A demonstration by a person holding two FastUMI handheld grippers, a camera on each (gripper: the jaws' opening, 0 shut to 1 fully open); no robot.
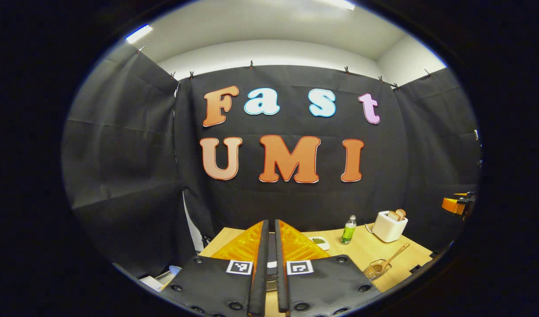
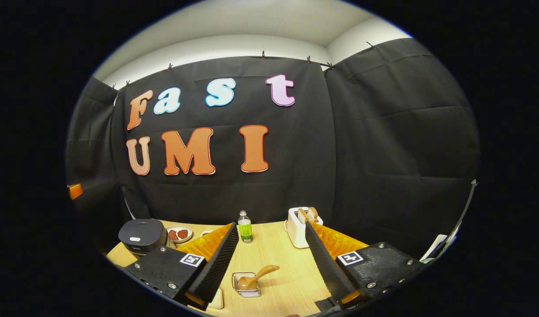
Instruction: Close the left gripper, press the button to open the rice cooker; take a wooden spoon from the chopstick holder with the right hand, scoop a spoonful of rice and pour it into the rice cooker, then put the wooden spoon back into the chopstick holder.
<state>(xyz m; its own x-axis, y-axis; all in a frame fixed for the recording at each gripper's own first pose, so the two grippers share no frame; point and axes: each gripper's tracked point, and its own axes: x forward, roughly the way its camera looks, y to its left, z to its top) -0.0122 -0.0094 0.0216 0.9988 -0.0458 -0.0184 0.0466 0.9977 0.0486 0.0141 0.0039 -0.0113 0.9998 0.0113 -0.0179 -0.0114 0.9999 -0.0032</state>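
In the left gripper view, the left tool [image 1: 270, 268] hangs above the desk [image 1: 361, 251] with its two fingers pressed together, only a thin slit between them and nothing held. Past its fingers, toward the desk's right edge, a wooden spoon [image 1: 386, 262] leans in a wire holder [image 1: 375, 270], handle slanting up to the right. Behind them, near the back edge, stand a green bottle [image 1: 349, 230] and a white toaster [image 1: 389, 226] with bread slices poking from its slots. A small white dish [image 1: 319, 241] with something green on it lies just left of the bottle.

In the right gripper view, the right tool [image 2: 271, 264] is spread wide and empty, fingers well apart. Between them on the desk [image 2: 291, 273] sits the holder [image 2: 247, 284] with the spoon [image 2: 256, 277] resting in it, handle tipped to the right; neither finger touches it. Farther back the bottle [image 2: 245, 227] stands between the fingers, and the toaster [image 2: 301, 226] is just behind the right finger near the back edge. The rice cooker [image 2: 141, 236], dark with its lid down, sits at the desk's back left corner. Just beside it on the right lies a plate [image 2: 179, 233] with reddish pieces. A pale flat object at the near edge under the left finger is too hidden to identify.
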